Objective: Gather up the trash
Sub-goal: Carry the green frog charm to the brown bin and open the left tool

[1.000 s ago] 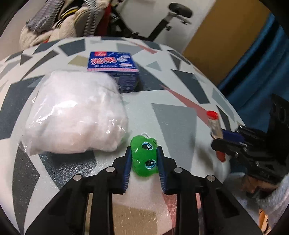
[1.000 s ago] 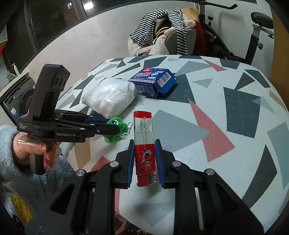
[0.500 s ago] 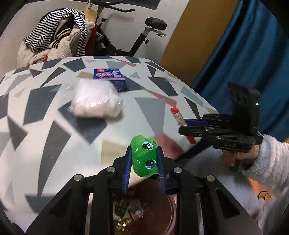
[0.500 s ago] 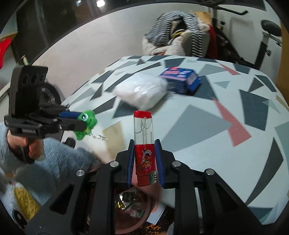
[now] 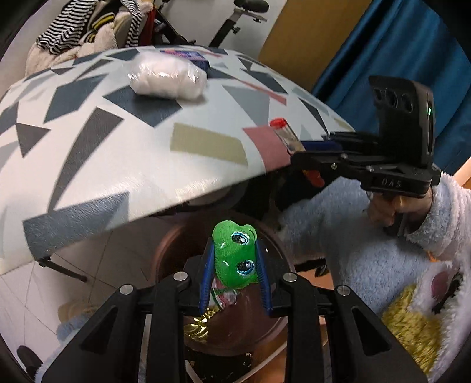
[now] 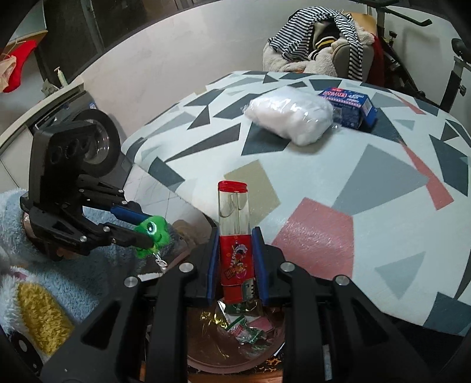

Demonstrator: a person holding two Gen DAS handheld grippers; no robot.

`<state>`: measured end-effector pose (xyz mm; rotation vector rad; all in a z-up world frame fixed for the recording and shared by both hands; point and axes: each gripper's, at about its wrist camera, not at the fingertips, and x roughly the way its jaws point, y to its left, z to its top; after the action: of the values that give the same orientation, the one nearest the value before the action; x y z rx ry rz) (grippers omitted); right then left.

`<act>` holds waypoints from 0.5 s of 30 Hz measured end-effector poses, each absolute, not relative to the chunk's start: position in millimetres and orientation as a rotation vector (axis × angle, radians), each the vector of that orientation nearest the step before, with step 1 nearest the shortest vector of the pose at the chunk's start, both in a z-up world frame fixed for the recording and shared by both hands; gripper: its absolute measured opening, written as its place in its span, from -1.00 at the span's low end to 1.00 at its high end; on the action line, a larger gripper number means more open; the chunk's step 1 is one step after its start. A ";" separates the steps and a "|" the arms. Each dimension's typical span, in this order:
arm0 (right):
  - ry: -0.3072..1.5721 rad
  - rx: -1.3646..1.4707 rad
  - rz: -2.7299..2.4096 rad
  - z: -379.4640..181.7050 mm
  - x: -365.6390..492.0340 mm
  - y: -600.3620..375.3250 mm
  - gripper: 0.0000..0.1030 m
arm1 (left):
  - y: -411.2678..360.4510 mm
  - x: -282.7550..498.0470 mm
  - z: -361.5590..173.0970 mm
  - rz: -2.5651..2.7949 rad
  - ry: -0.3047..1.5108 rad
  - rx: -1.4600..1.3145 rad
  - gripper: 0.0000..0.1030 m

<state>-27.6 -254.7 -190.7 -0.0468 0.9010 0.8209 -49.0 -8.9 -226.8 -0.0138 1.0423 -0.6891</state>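
My left gripper (image 5: 234, 265) is shut on a green plush frog keychain (image 5: 234, 257) and holds it over a brown trash bin (image 5: 250, 333) below the table edge. My right gripper (image 6: 235, 259) is shut on a red-capped clear tube with a red label (image 6: 234, 229), also above the bin (image 6: 235, 350), which holds wrappers. The left gripper with the frog (image 6: 153, 231) shows at the left of the right wrist view. The right gripper (image 5: 297, 147) shows at the right of the left wrist view.
A patterned table (image 6: 368, 182) carries a white plastic bag (image 6: 291, 116) and a blue box (image 6: 350, 104). A chair piled with clothes (image 6: 323, 47) and an exercise bike (image 5: 235, 17) stand behind. A blue curtain (image 5: 397, 59) hangs at the right.
Both grippers have pulled back off the table with their objects and dropped to hang over the trash bin at the table's edge.
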 end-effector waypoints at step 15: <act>0.908 0.002 0.802 -198.0 -27.2 -269.7 -0.52 | -37.3 -41.8 -253.8 -0.741 1.132 0.072 -0.37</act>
<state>-27.2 -269.7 -198.0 0.0020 0.9085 0.8024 -41.8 -37.3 -253.8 0.0715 1.1325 -0.7411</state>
